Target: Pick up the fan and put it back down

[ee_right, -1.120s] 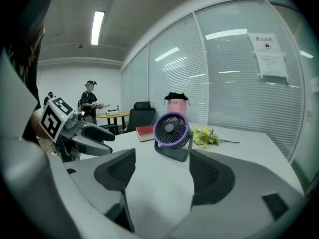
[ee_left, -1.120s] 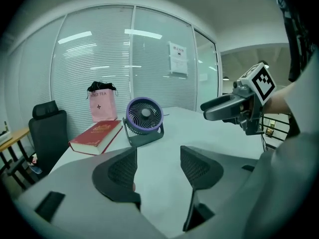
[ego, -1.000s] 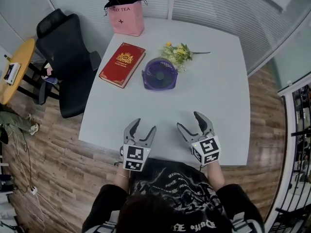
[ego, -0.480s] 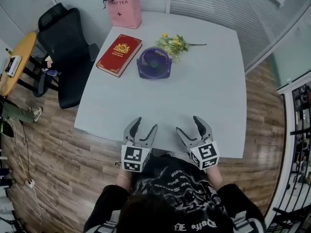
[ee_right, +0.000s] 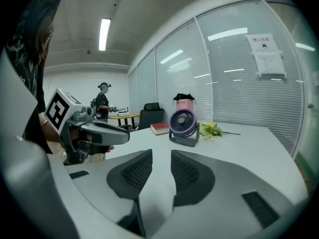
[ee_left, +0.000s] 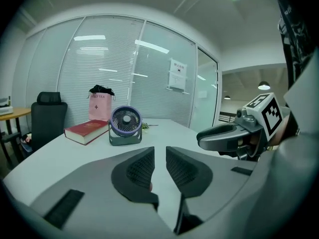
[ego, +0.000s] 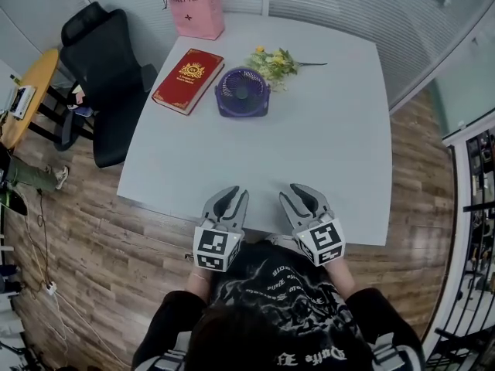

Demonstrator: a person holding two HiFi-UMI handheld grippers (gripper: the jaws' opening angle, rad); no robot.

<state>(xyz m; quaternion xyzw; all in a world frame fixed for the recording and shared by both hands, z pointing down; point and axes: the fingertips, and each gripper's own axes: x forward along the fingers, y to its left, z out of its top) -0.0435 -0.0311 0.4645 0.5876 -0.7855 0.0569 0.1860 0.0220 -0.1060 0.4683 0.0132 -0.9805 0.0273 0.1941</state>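
I hold my left gripper [ego: 232,197] and my right gripper [ego: 300,193] side by side over the near edge of the white table [ego: 325,145]; the jaws of both have just been closing and now stand only a narrow gap apart, with nothing between them; the purple fan [ego: 242,93] stands upright, well away towards the far side, untouched, with a red book [ego: 188,81] just to its left and yellow flowers [ego: 272,62] close behind it; a pink bag [ego: 198,15] sits at the far edge.
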